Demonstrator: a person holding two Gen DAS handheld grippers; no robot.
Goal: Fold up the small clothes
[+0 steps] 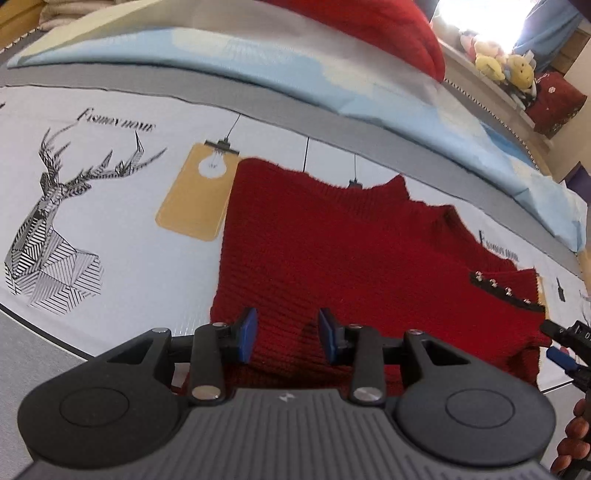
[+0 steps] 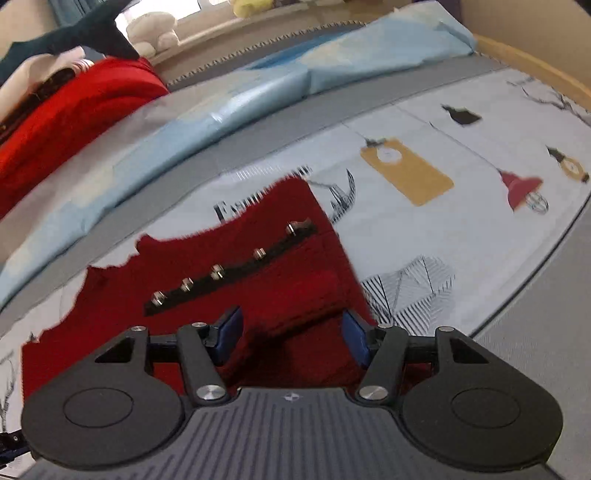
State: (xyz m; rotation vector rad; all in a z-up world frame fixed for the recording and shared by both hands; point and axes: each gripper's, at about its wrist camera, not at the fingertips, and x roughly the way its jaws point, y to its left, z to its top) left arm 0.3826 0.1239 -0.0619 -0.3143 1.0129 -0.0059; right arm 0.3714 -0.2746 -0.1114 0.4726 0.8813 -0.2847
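My left gripper (image 1: pixel 287 334) hangs over the near edge of the red knitted sweater (image 1: pixel 332 258), its blue fingers (image 1: pixel 248 334) spread apart with nothing between them but the knit below. I cannot tell whether they touch the fabric. The sweater lies flat on the printed bed sheet (image 1: pixel 122 206), stretching ahead of these fingers and off to their right. A black strip with metal studs (image 1: pixel 506 291) runs along its right-hand part.

My right gripper (image 2: pixel 291 338) is over the same sweater (image 2: pixel 236 295), fingers (image 2: pixel 231 334) wide apart and holding nothing. The studded strip (image 2: pixel 229 271) crosses just ahead and to the left of them. A thicker fold of knit lies between and just beyond the fingers.

Left of my left fingers the sheet carries a geometric deer print (image 1: pixel 51 236) and, ahead and nearer, a yellow tag with a light bulb (image 1: pixel 201 192). Beyond the sweater runs a grey band, then a pale blue quilt (image 1: pixel 295 74) bunched along the far side of the bed. A bright red blanket (image 1: pixel 388 26) is heaped on it. Further right, yellow plush toys (image 1: pixel 506 64) sit on a ledge by the window.

At the far right of the left view, the other gripper's tip (image 1: pixel 561 339) shows at the sweater's edge.
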